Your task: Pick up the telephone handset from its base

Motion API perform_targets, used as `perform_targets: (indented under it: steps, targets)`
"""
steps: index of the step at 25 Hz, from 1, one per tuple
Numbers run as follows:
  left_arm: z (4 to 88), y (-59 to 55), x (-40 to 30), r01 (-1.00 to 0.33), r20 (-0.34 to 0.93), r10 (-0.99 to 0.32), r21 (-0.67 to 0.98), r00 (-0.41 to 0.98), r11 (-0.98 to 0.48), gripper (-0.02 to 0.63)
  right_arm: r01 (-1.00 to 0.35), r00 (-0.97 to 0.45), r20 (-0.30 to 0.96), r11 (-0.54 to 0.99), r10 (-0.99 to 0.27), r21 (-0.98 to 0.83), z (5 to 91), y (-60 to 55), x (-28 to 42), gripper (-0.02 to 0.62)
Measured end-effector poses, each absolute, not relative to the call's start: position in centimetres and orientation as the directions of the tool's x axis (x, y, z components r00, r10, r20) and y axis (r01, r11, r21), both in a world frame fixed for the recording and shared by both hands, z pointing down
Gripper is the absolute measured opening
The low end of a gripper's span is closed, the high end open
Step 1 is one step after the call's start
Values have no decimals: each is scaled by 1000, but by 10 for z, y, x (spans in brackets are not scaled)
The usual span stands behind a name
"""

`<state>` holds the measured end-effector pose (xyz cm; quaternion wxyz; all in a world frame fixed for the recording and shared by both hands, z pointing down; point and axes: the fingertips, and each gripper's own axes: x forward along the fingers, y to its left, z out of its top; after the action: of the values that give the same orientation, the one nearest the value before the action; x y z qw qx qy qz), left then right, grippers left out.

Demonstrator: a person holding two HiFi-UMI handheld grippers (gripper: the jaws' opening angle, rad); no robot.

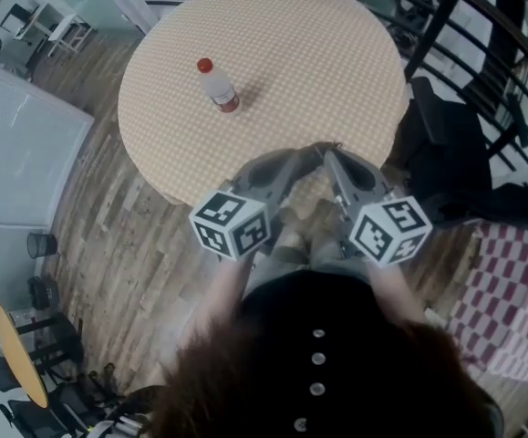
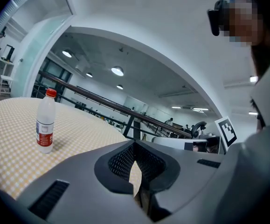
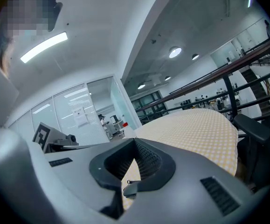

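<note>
No telephone or handset shows in any view. My left gripper (image 1: 315, 151) (image 2: 135, 144) is shut and holds nothing, hovering at the near edge of the round table (image 1: 318, 53) with its checked yellow cloth. My right gripper (image 1: 334, 155) (image 3: 135, 141) is beside it, jaws together and empty. Their tips almost meet over the table's rim. The only thing on the table is a clear plastic bottle (image 1: 218, 87) (image 2: 45, 122) with a red cap and red label. It stands upright on the far left, well beyond both grippers.
A black office chair (image 1: 446, 153) stands right of the table, with a dark railing (image 1: 482, 26) behind it. Red-and-white checked cloth (image 1: 510, 308) lies at the lower right. Glass partitions (image 1: 17, 144) line the left, and a small orange table (image 1: 17, 354) sits at the lower left.
</note>
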<state>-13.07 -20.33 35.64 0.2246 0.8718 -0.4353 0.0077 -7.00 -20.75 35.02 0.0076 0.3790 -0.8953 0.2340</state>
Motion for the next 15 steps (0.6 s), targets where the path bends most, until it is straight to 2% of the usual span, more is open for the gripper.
perform_targets:
  steps: [9,15]
  targets:
    - [366,-222,-134,-773,241,-753,385,612,-505,6,-699,-699,220,585,-680,-410,355,-230,-59,9]
    - [378,-236,-129,-805,327,-737,277,592,-524,8,-673,-729,237,607,-643,-422,362,-249,-62,9]
